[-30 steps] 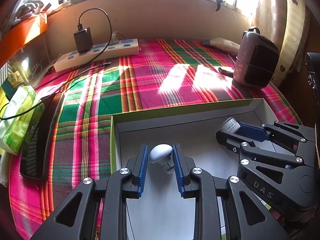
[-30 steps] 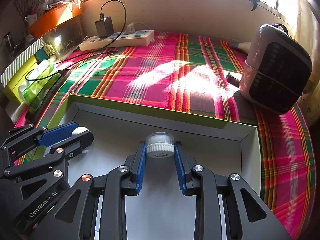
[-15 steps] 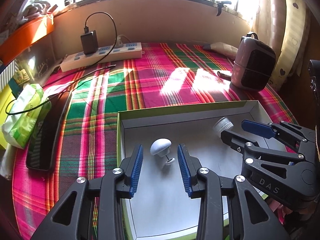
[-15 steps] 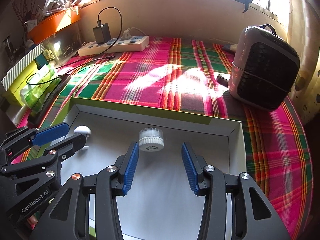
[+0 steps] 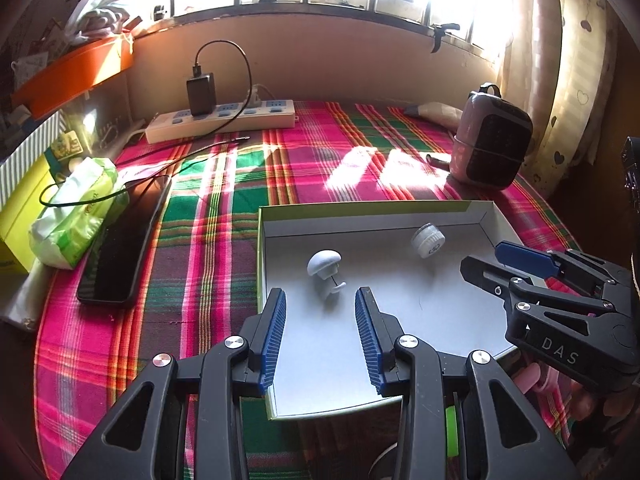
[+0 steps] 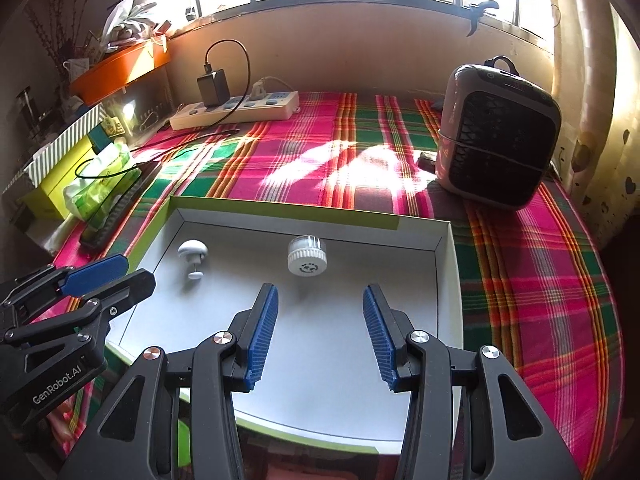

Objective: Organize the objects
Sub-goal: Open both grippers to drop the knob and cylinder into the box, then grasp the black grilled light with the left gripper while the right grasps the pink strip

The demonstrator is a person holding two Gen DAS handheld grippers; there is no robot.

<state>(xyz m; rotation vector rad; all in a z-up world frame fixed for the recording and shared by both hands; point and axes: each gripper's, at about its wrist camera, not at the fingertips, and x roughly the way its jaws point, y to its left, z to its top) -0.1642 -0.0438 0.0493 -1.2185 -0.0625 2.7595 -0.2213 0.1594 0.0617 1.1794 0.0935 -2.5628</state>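
A shallow white box with a green rim lies on the plaid cloth. In it lie a white mushroom-shaped hook at the left and a small white ribbed-cap jar at the back. My left gripper is open and empty, pulled back just short of the hook; it also shows in the right wrist view. My right gripper is open and empty, short of the jar; it also shows in the left wrist view.
A pink and black heater stands at the back right. A power strip with a charger lies along the back wall. A phone, a tissue pack and cables lie at the left.
Both grippers opened and let go: the left dropped the hook, the right the jar. Both have pulled back and up from the box; the two objects now rest on its floor.
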